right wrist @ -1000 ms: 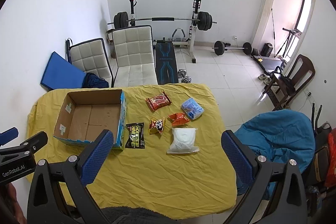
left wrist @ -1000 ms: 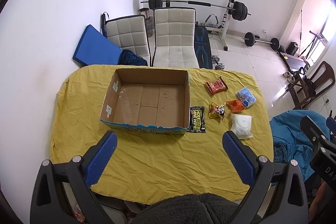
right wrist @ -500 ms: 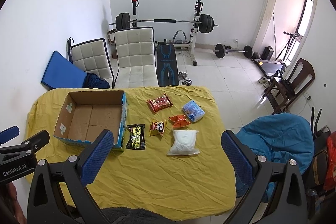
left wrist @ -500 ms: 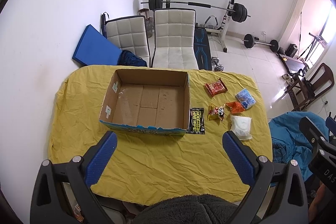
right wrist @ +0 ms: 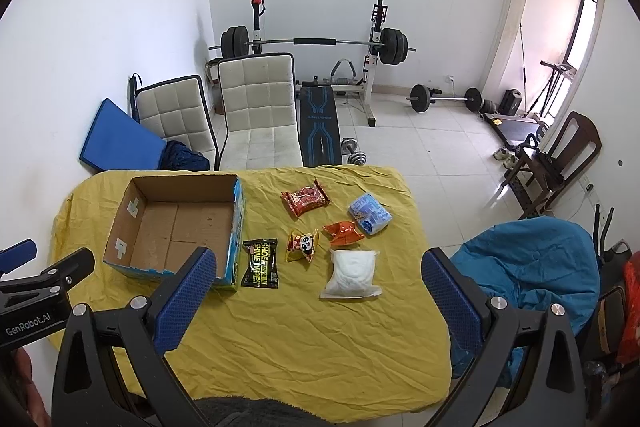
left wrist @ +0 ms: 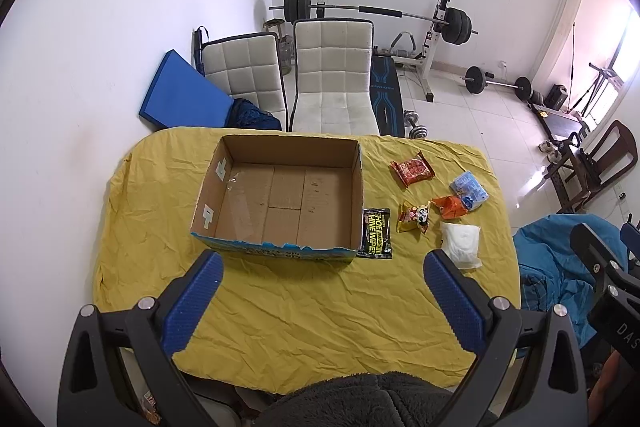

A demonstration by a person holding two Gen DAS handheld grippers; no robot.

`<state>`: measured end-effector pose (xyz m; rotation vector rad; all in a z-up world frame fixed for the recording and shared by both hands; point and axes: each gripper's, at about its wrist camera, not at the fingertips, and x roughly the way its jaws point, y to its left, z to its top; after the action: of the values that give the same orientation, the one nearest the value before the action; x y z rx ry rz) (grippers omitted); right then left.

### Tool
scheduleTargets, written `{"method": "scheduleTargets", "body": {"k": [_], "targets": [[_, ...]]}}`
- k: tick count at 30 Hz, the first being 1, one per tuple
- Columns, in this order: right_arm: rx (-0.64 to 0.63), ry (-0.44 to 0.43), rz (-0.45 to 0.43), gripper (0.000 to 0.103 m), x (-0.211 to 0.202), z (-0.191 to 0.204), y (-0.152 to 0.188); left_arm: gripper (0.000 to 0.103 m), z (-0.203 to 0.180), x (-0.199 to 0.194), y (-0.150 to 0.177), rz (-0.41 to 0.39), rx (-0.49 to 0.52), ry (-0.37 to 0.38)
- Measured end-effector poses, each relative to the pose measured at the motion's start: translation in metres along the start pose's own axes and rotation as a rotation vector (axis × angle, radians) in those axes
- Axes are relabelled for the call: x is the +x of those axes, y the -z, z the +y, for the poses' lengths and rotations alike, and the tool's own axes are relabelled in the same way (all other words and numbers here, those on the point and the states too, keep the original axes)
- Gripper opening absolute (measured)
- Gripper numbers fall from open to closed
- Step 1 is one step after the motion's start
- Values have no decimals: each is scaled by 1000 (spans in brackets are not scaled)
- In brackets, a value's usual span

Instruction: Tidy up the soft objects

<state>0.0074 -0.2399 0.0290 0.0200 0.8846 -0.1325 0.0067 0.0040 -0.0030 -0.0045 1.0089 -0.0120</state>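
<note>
The left hand-held gripper point(left wrist: 320, 291) is hovering above the near edge of the counter point(left wrist: 304, 311), its blue-padded fingers point(left wrist: 192, 303) spread wide with nothing between them. The right hand-held gripper point(right wrist: 316, 291) is hanging likewise over the near side, jaws wide and gripping nothing.

A yellow cloth is covering the counter. An open cardboard box point(left wrist: 280, 195) is sitting on the left half, showing only its bare floor. Just beside its right wall a black wipes packet point(left wrist: 375, 233) is lying flat, touching or nearly touching the box; the view does not settle which. To the right a small panda snack bag point(right wrist: 302, 245) is lying near an orange snack bag point(right wrist: 343, 231), which is resting against a blue packet point(right wrist: 370, 214). Farther back, a red snack packet point(right wrist: 306, 201) is lying apart from the others. Nearest the right hand-held gripper, a white soft pouch point(right wrist: 353, 273) is lying flat on the cloth.

Beyond the counter, two white padded chairs point(right wrist: 256, 107) are standing in front of a barbell rack point(right wrist: 316, 43).
</note>
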Motion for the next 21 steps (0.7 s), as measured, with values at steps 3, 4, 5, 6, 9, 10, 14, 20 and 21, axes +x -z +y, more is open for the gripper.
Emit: {"method": "scheduleTargets", "body": {"k": [3, 4, 5, 6, 9, 10, 14, 20, 21], "targets": [[-3, 1, 0, 103, 0, 0, 0, 103, 0, -1, -2, 0, 2, -1], [-2, -2, -1, 103, 0, -1, 0, 103, 1, -1, -3, 0, 3, -1], [-1, -4, -2, 103, -1, 0, -1, 103, 1, -1, -3, 0, 1, -1], [-1, -3, -2, 103, 0, 0, -1, 103, 0, -1, -2, 0, 2, 0], [1, -3, -4, 103, 0, -1, -1, 103, 1, -1, -4, -4, 0, -3], [0, -5, -5, 103, 0, 0, -2, 103, 0, -3, -4, -4, 0, -2], [1, -6, -5, 103, 0, 0, -2, 103, 1, -3, -5, -4, 3, -2], [2, -10, 0, 103, 0, 0, -3, 103, -2, -4, -4, 3, 1, -3], [2, -10, -1, 103, -1, 0, -4, 103, -2, -4, -5, 3, 0, -3]]}}
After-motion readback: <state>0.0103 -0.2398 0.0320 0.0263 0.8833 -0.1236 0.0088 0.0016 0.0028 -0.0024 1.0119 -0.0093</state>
